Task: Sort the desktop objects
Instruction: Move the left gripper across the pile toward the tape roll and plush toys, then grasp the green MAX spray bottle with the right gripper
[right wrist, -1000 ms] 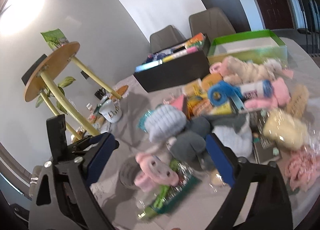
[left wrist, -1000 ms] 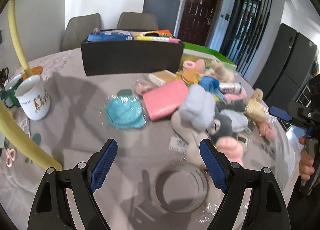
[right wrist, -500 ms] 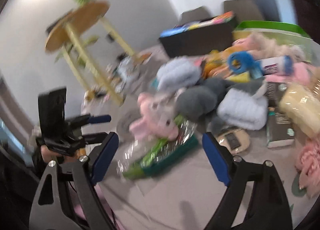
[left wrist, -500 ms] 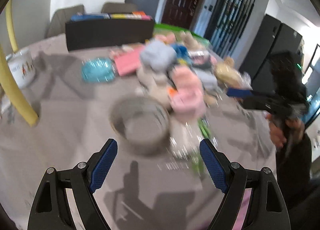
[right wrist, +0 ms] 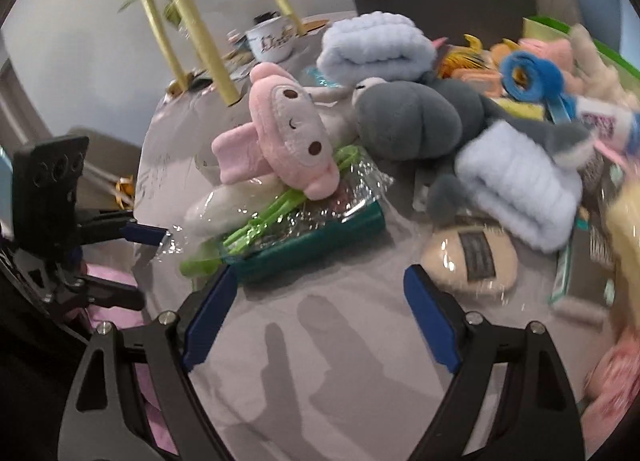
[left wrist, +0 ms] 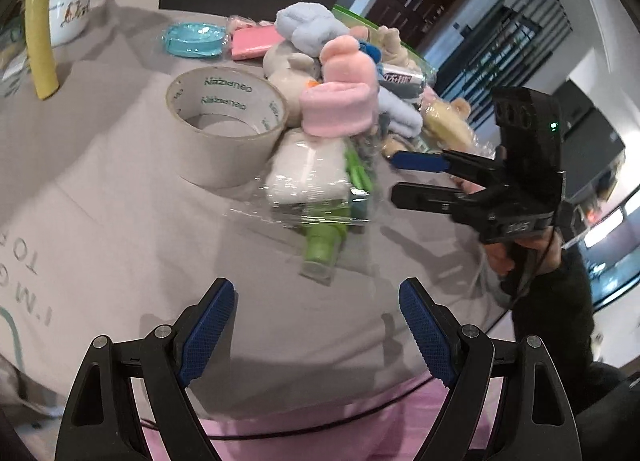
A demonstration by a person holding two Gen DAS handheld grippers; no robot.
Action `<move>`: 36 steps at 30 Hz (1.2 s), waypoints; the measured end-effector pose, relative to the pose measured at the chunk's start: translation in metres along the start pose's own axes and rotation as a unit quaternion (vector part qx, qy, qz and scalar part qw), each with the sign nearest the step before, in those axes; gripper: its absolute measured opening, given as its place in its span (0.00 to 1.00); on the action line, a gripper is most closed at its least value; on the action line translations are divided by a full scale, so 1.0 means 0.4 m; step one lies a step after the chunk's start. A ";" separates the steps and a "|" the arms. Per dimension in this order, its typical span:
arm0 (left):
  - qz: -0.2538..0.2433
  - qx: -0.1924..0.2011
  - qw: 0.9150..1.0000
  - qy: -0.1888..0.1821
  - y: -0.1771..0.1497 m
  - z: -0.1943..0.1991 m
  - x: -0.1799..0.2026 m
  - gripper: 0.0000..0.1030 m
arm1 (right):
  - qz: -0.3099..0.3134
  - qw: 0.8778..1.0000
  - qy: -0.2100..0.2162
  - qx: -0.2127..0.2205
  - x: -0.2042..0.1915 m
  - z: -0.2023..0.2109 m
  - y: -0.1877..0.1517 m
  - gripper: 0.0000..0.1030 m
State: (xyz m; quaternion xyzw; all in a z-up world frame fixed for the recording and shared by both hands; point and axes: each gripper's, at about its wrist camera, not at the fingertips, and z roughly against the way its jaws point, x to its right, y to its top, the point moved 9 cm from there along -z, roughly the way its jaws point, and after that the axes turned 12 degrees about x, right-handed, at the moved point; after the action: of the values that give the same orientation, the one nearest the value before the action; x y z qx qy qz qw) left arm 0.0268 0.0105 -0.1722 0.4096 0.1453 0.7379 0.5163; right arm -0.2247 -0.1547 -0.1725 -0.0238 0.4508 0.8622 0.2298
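Left wrist view: the left gripper (left wrist: 316,325) stands wide and empty over bare grey tablecloth (left wrist: 120,229), with one clear-wrapped packet of green plastic clips (left wrist: 320,197) straight ahead of its tips and one roll of beige packing tape (left wrist: 228,125) ahead to the left. The pile behind the packet (one pink plush rabbit (right wrist: 280,129), one grey plush (right wrist: 408,121), two pale-blue rolled towels (right wrist: 516,193)) crowds it. The right gripper (right wrist: 316,317) is closing on nothing, the packet just beyond its left finger.

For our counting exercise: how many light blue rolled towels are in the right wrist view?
2: one towel atop the pile behind the grey plush, another lower right of it. More may be hidden.
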 end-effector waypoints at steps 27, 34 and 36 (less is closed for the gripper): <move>0.064 0.008 0.998 0.016 0.016 -0.034 0.014 0.82 | 0.058 0.992 0.107 -0.028 -0.066 -0.034 0.005 0.86; 0.043 0.018 0.999 0.021 0.047 -0.043 -0.020 0.82 | 0.028 0.997 0.068 -0.021 -0.099 -0.002 -0.031 0.88; 0.030 0.018 0.999 0.024 0.056 -0.048 -0.026 0.82 | 0.019 0.998 0.058 -0.014 -0.111 0.009 -0.044 0.88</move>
State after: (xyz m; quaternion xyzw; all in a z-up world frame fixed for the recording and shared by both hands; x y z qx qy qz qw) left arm -0.0007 -0.0042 -0.1748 0.4055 0.1583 0.7599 0.4828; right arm -0.1771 -0.1599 -0.1728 -0.0681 0.4512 0.8700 0.1866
